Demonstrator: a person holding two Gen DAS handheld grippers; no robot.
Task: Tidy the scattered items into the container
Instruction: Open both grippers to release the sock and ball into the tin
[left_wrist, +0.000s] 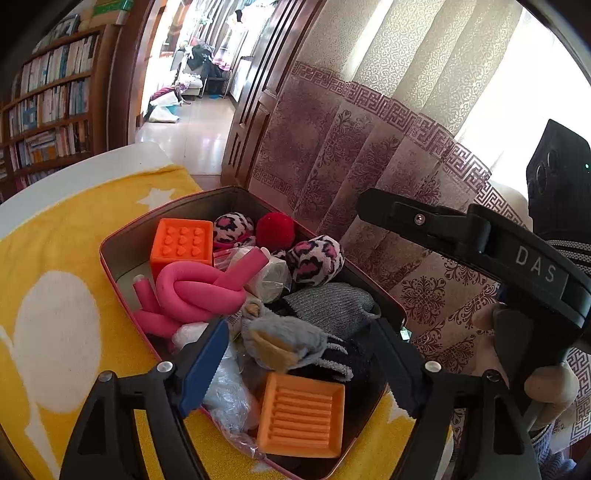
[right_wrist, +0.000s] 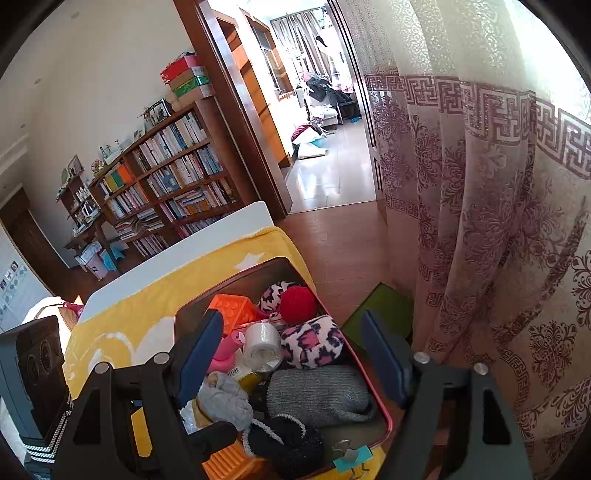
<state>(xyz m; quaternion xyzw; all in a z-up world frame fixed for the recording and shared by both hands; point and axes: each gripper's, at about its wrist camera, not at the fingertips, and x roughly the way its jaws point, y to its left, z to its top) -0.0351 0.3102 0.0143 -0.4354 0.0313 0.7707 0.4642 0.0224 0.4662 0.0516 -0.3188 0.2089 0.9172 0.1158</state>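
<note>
hovering over the tin (left_wrist: 122, 254) on the yellow cloth (left_wrist: 55, 240); both grippers, left (left_wrist: 299, 373) and right (right_wrist: 291, 362), have jaws spread, nothing between them. tin looks full: soft socks (left_wrist: 328, 306) at 3 o'clock, squashy pink foam (left_wrist: 199, 291) at 10. light, pinch mid-body.

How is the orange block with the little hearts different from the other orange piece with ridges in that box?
The heart block is a chunky cube, studded with raised hearts; the ridged piece is a flat, shallow tray with parallel grooves. The heart block sits at the far end of the container, behind a knotted pink foam tube; the ridged piece lies at the near end. Both are orange and inside.
</note>
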